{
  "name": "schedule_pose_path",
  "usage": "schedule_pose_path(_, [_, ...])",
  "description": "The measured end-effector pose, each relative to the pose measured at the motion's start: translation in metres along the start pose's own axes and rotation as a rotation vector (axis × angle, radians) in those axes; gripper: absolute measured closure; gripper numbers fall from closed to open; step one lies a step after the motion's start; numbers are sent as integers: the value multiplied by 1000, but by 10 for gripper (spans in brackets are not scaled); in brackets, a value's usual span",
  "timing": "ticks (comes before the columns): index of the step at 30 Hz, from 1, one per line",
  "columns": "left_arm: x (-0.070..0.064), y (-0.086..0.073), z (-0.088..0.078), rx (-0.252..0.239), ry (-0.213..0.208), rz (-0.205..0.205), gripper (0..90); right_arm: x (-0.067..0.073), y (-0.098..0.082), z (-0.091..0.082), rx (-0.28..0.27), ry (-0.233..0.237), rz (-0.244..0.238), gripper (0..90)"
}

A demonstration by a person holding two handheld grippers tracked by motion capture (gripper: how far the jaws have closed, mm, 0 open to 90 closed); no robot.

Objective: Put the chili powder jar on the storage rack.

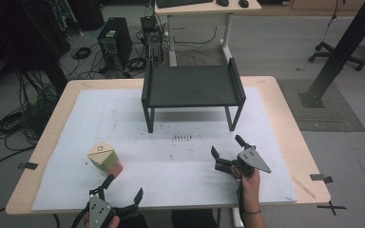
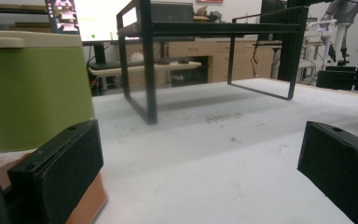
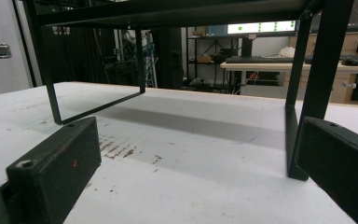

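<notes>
Left tool at the near tabletop edge, jaws wide apart, empty; green box just ahead, its brown block by the left jaw. Risk: an off-centre close nudges or tips the box. Right tool also spread, empty, facing the black rack, whose legs would block a low path.

Open mat before black rack

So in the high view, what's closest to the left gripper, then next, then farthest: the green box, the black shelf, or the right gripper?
1. Green box, just ahead of the left gripper.
2. Right gripper, across to the right.
3. Black shelf, at the table's far side.
</notes>
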State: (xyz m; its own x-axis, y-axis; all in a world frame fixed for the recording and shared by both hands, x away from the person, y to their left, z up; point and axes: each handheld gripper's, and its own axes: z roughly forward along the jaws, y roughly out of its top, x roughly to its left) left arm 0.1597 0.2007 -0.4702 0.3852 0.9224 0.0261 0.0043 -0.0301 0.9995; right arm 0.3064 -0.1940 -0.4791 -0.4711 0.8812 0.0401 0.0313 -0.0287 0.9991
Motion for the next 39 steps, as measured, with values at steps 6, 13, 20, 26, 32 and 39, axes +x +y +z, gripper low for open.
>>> schedule_pose_path(6, [11, 2, -6, -4, 10, -2, 2, 0, 0, 0, 1, 0, 3, 0])
schedule_pose_path(13, [23, 3, -14, -8, 19, 0, 2, 0, 0, 0, 1, 0, 5, 0])
schedule_pose_path(20, [34, 1, -18, -7, 28, -8, 2, 0, 0, 0, 2, 1, 9, 0])
schedule_pose_path(26, [41, 1, -19, -9, 29, -12, 2, -1, 0, 0, 3, 2, 13, 0])
schedule_pose_path(32, [53, 1, -18, -18, 28, -19, 2, -1, 0, 0, 3, 1, 11, 0])
schedule_pose_path(39, [68, -1, -18, -23, 22, -31, 2, -1, 0, 0, 0, -1, 13, 0])
